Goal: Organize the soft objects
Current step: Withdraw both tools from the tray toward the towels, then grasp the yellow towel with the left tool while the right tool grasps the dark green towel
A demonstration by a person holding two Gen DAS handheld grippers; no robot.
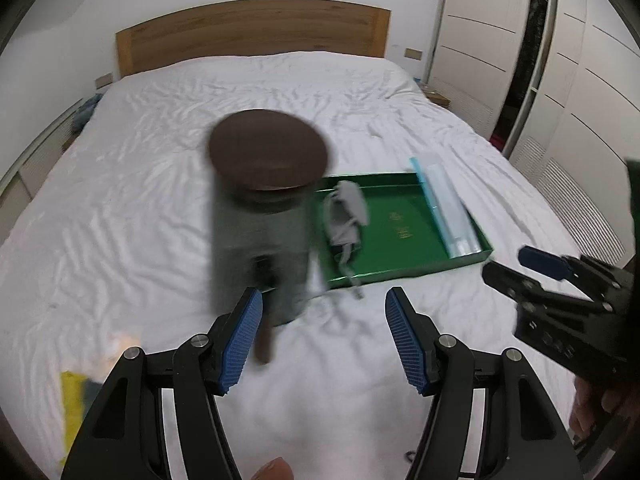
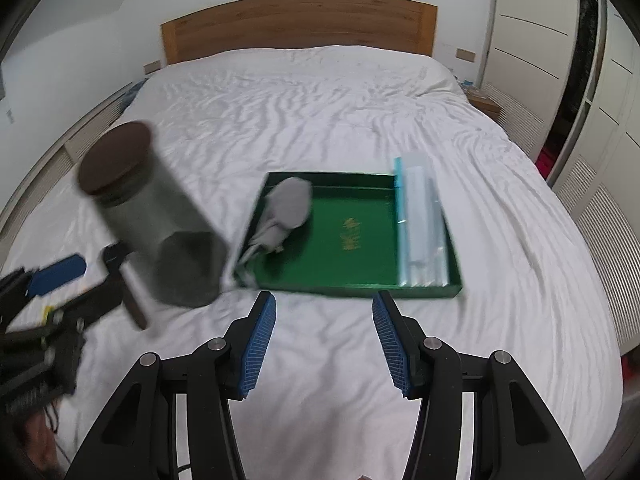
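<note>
You will find gold characters printed on the floor of the green tray (image 2: 352,200); too small to read.

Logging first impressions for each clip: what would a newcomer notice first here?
A blurred glass jar with a dark lid tilts above the white bed, left of a green tray. In the tray lie a grey cloth and a clear packet. Both grippers, left and right, are open.
</note>
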